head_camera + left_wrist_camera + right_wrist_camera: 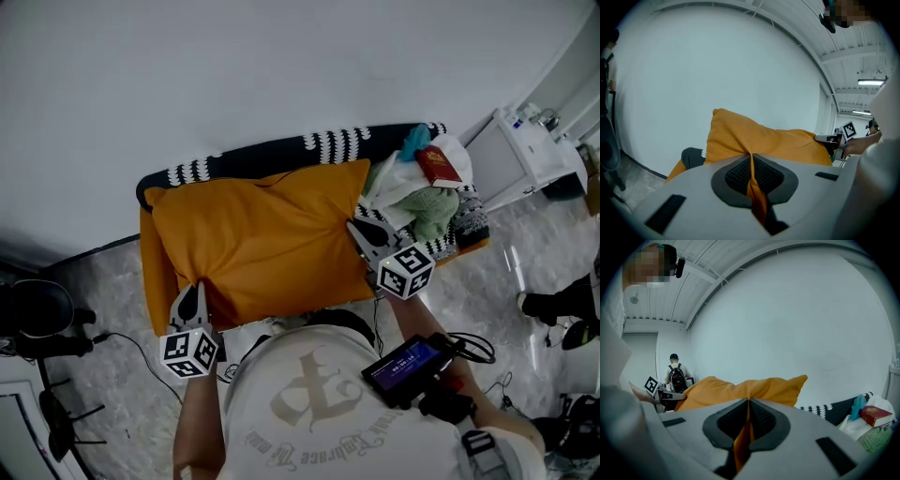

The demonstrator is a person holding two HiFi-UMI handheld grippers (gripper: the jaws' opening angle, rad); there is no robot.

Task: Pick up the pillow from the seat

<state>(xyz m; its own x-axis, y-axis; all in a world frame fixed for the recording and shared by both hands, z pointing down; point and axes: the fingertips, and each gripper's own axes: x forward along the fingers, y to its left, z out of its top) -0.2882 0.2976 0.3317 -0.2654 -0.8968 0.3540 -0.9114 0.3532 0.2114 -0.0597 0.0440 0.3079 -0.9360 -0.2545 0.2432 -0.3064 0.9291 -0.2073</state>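
Observation:
A big orange pillow [267, 239] is held above an orange seat [148, 272] that has a black and white patterned cloth [281, 150] along its back. My left gripper [192, 298] is shut on the pillow's near left edge; a fold of orange fabric [754, 185] is pinched between its pads. On the pillow's right edge my right gripper [364, 234] is shut too, with orange fabric [742, 439] squeezed between its jaws. In both gripper views the pillow [761, 140] [750, 387] rises in front of a plain white wall.
Clothes [427, 211], a red book [438, 166] and a teal item [414, 141] are piled on the seat's right end. A white cabinet [525, 155] stands at the right. Black equipment [42, 323] and cables lie on the floor at the left. A person with a backpack [677, 376] stands far off.

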